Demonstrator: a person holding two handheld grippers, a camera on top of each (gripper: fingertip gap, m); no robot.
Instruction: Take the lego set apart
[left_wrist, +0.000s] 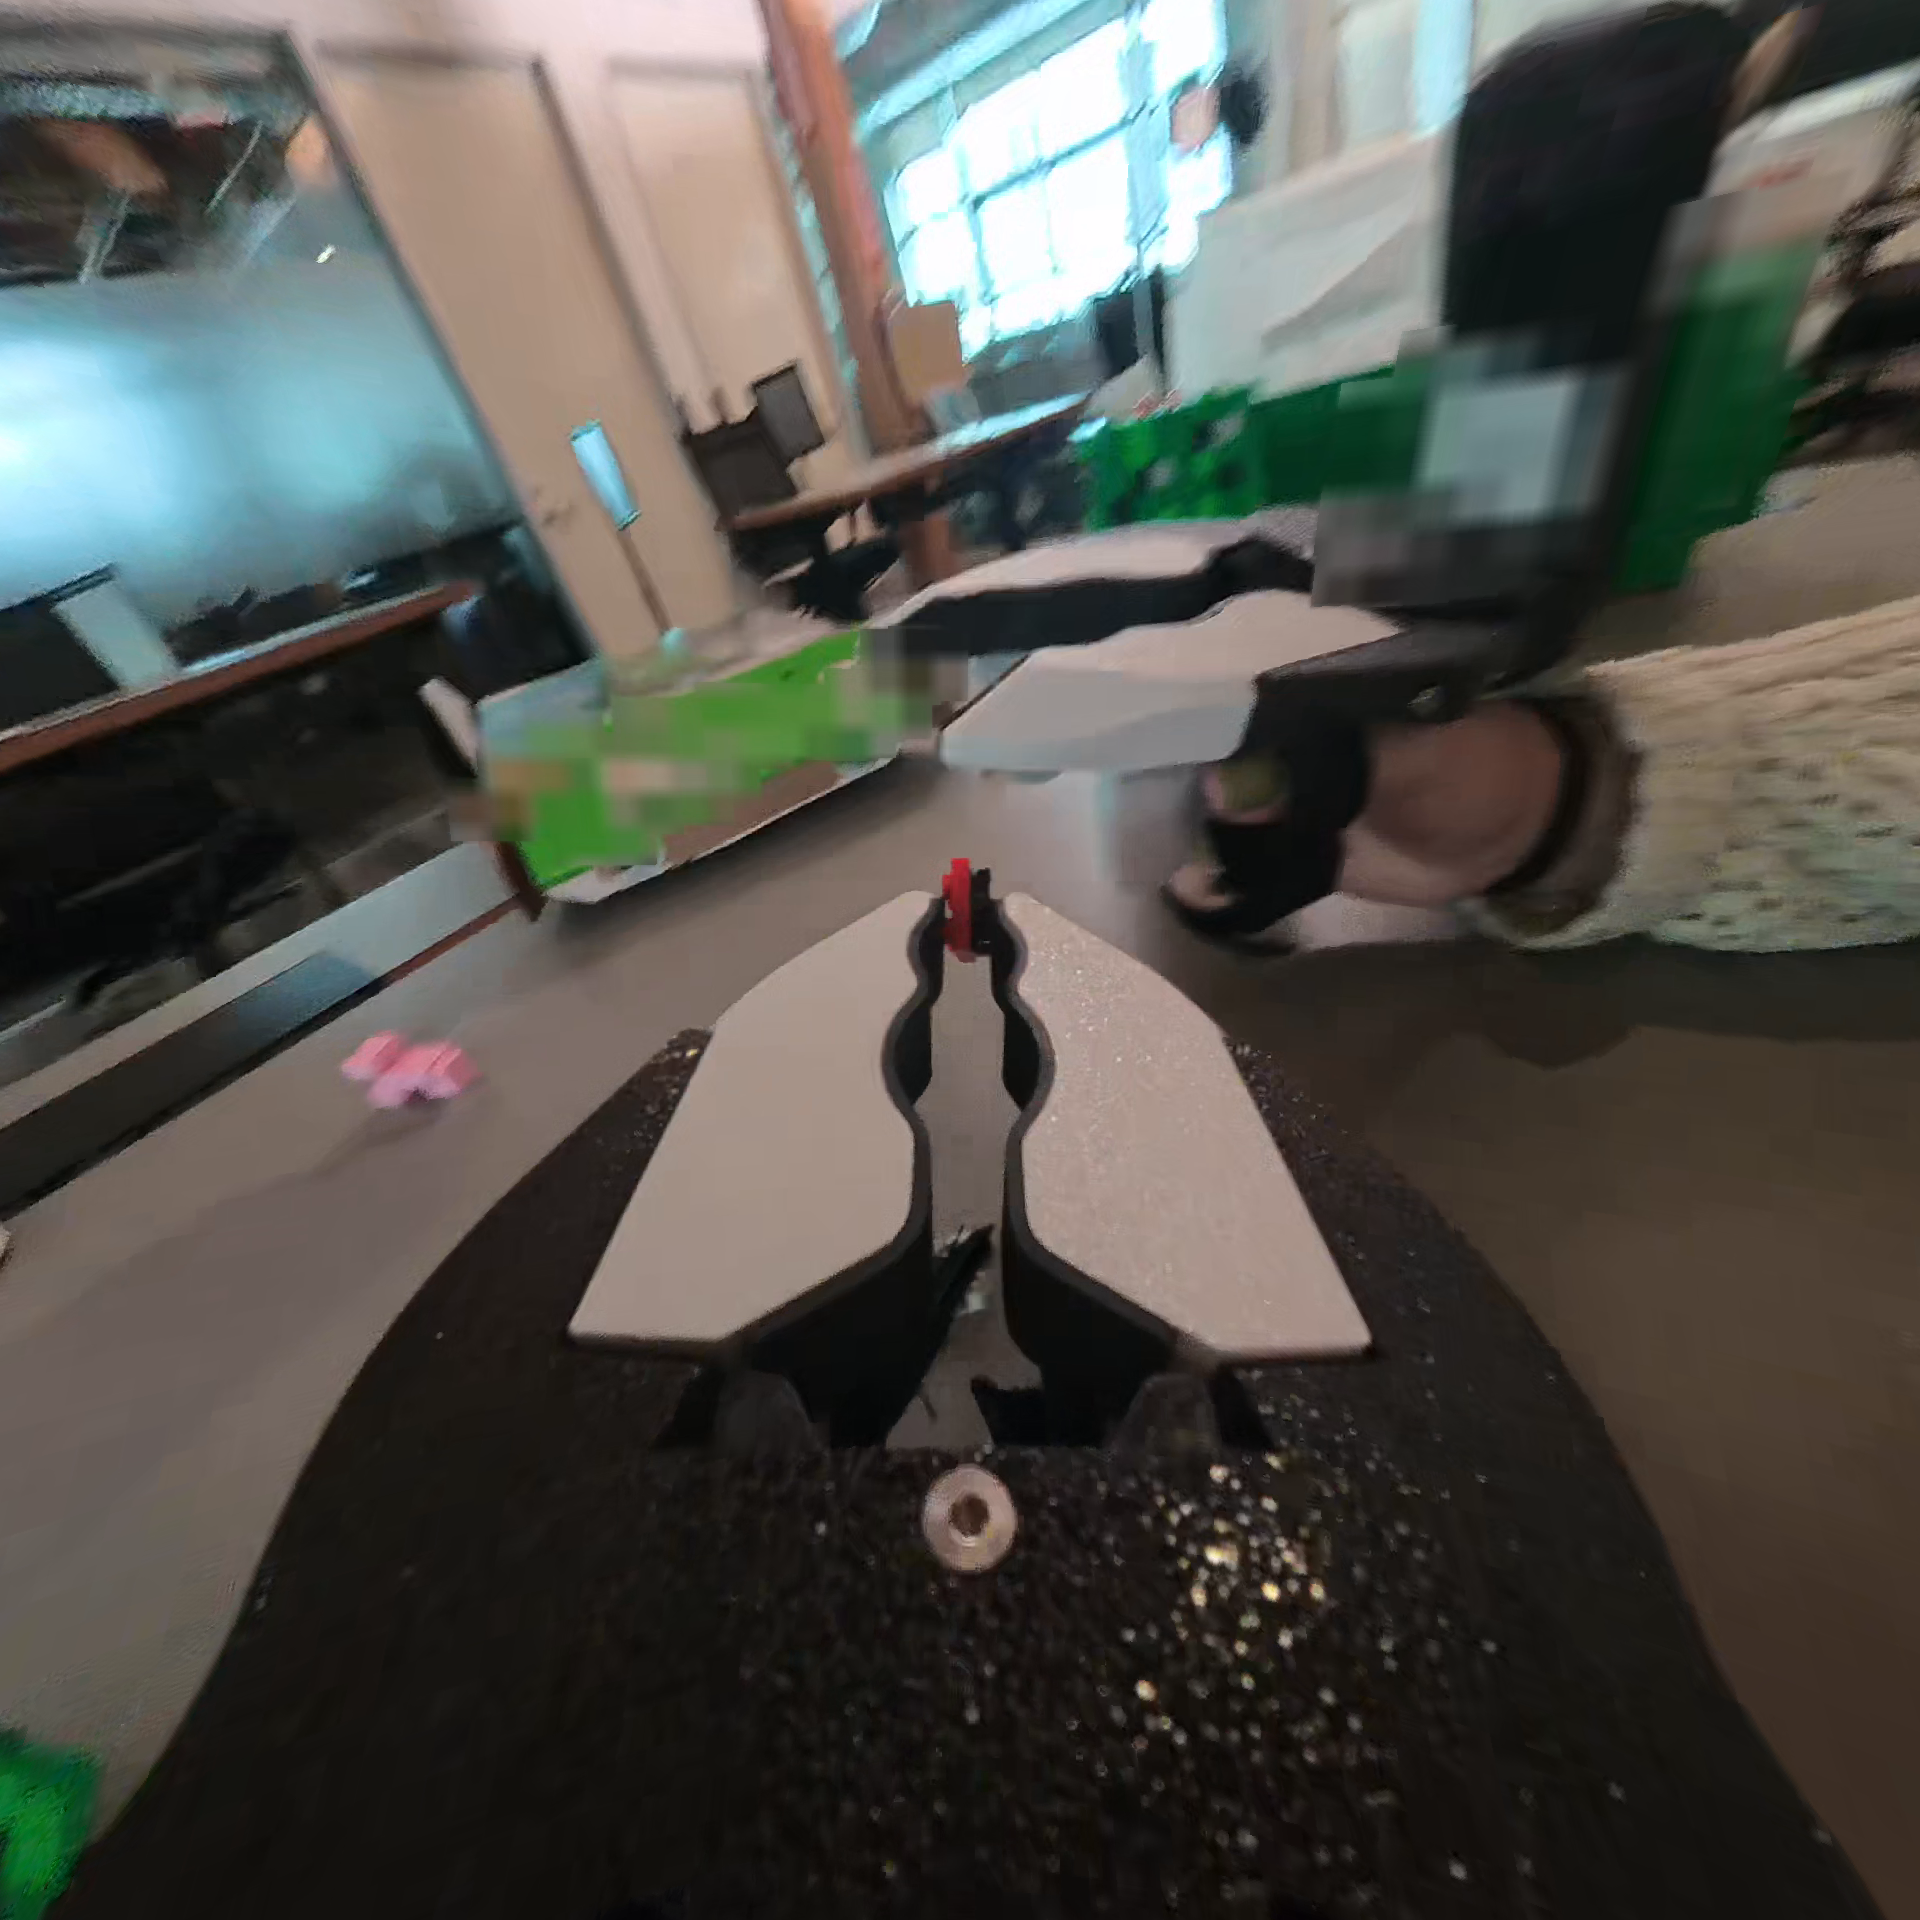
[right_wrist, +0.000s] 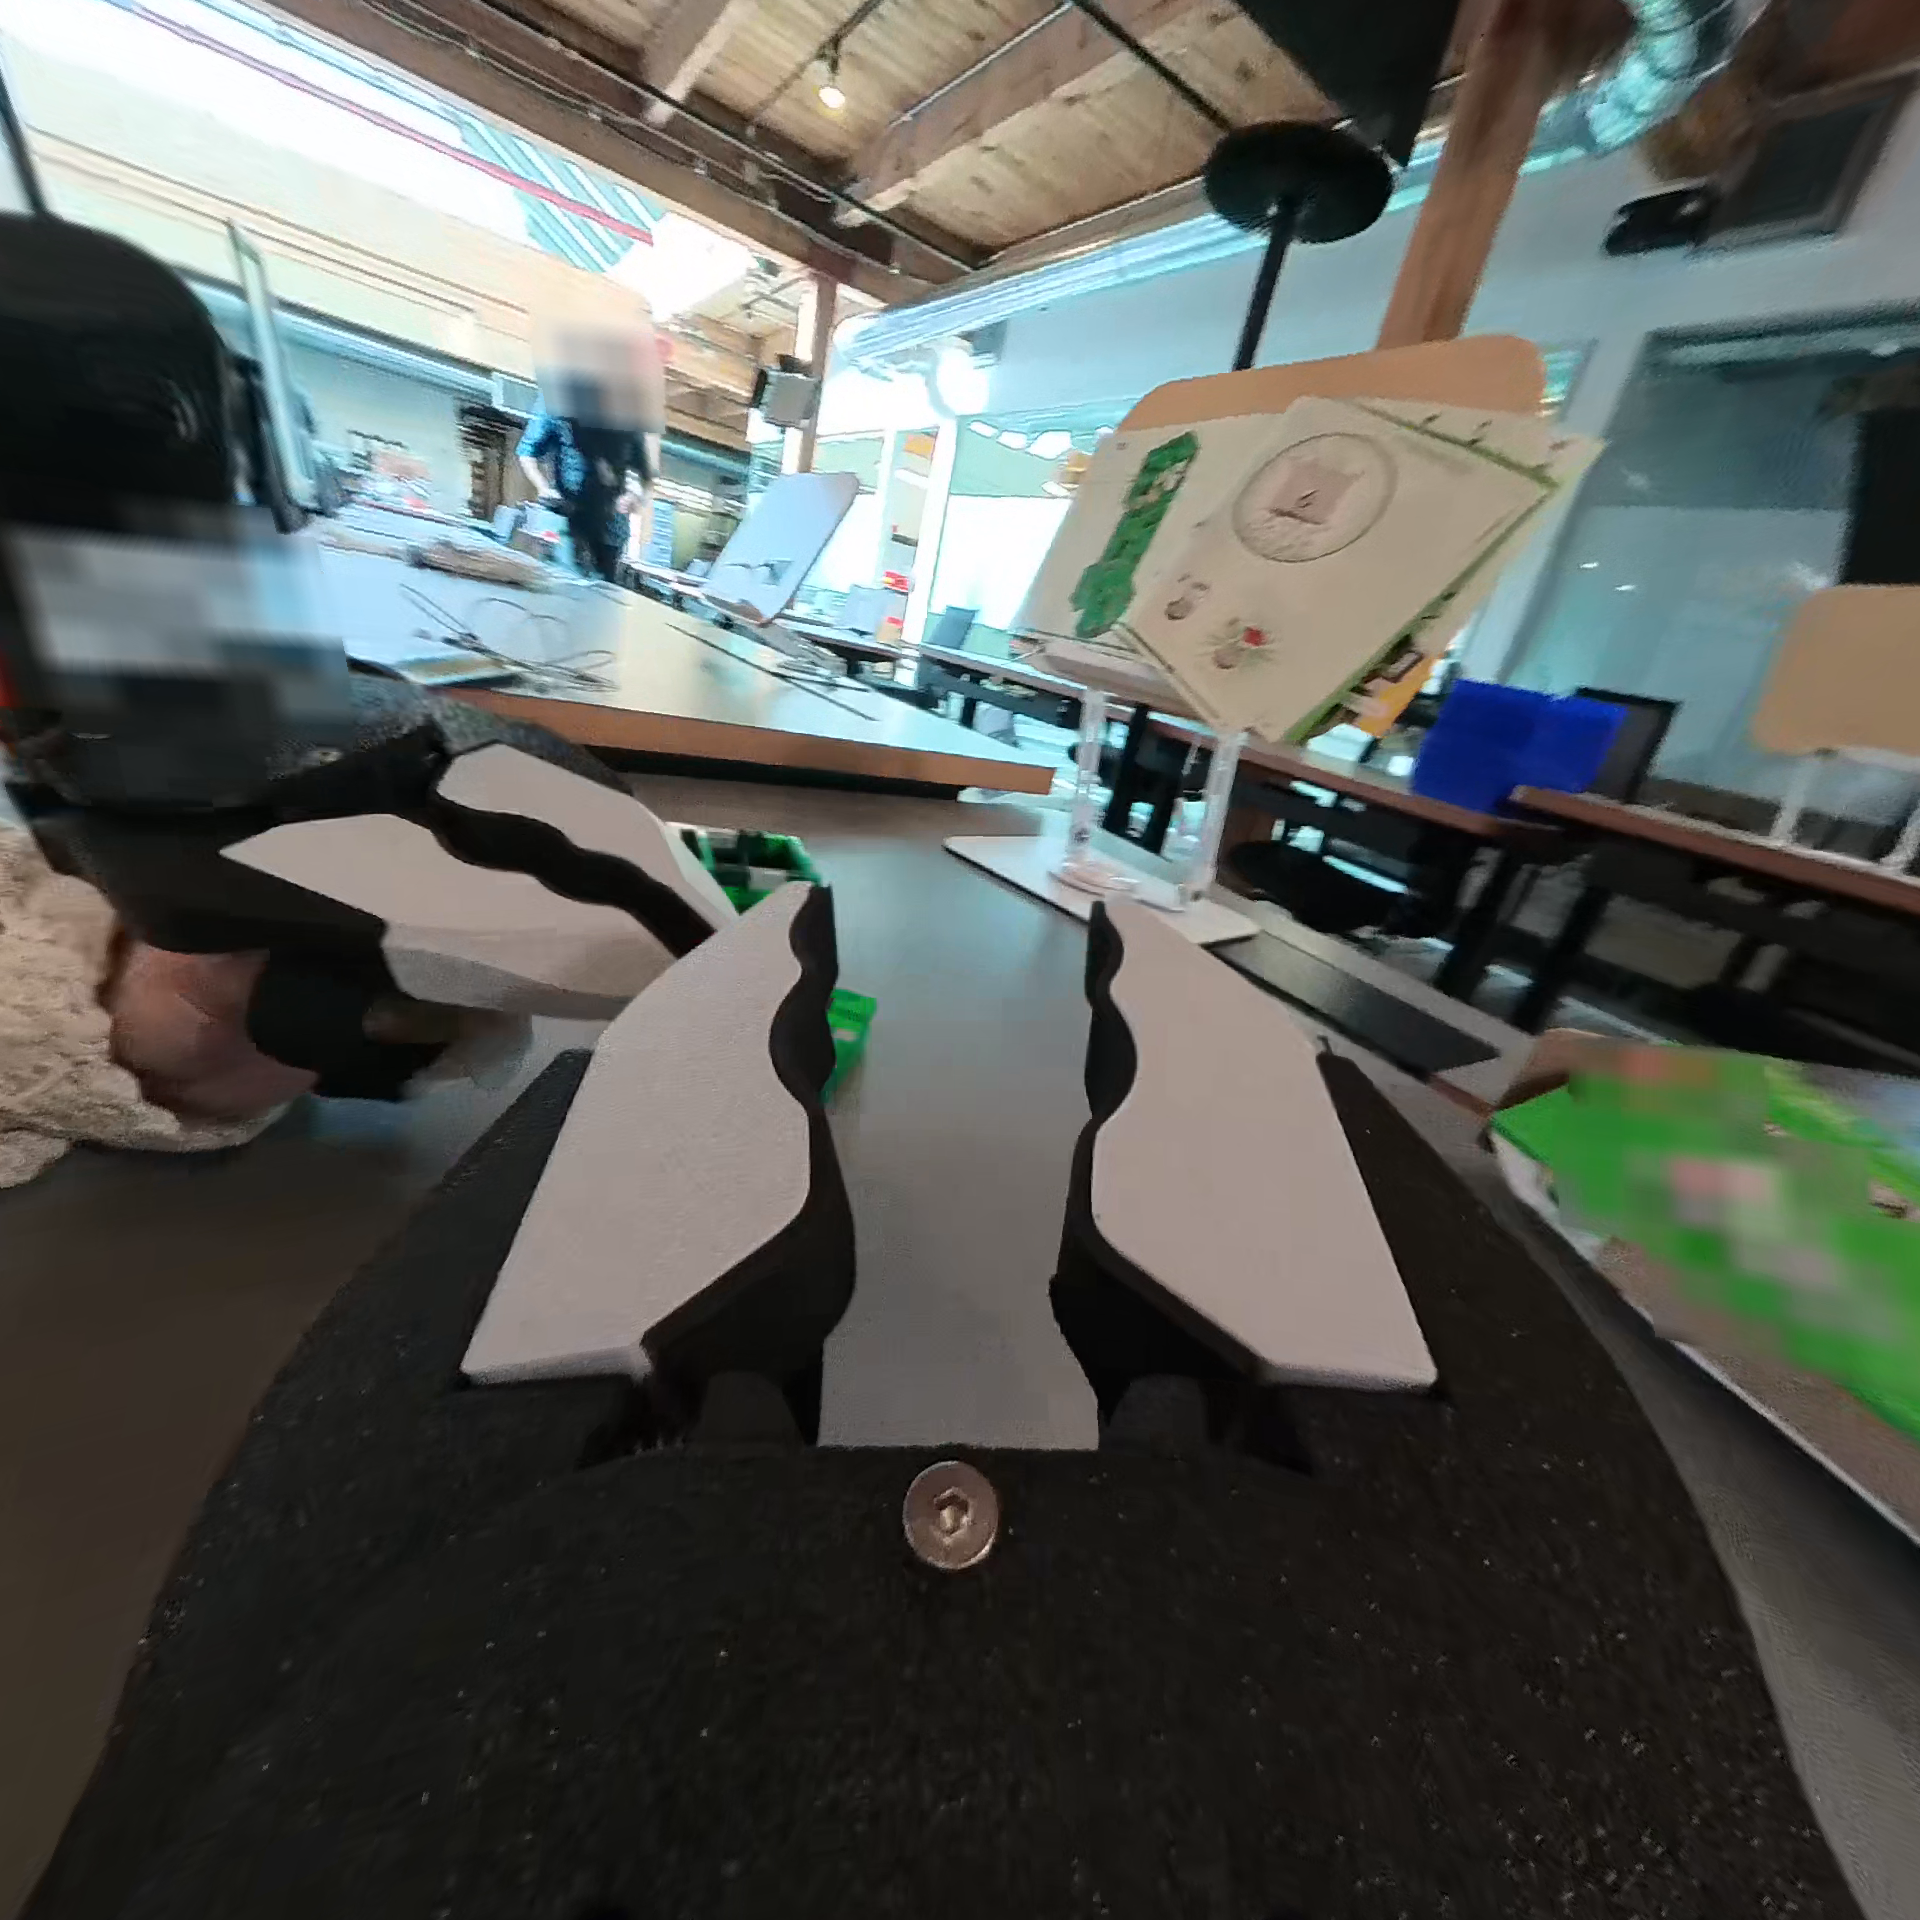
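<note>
Left tongs (left_wrist: 964, 914) clenched on a small red piece (left_wrist: 959, 906) — presumably just detached; right tongs (right_wrist: 961, 935) released, with green bricks (right_wrist: 769, 868) just beyond.

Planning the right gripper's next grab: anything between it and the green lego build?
Yes. The left gripper, shut on a small red piece, reaches across in front of the green lego build and covers part of it. The right gripper is open and empty; the table between its fingers is bare.
</note>
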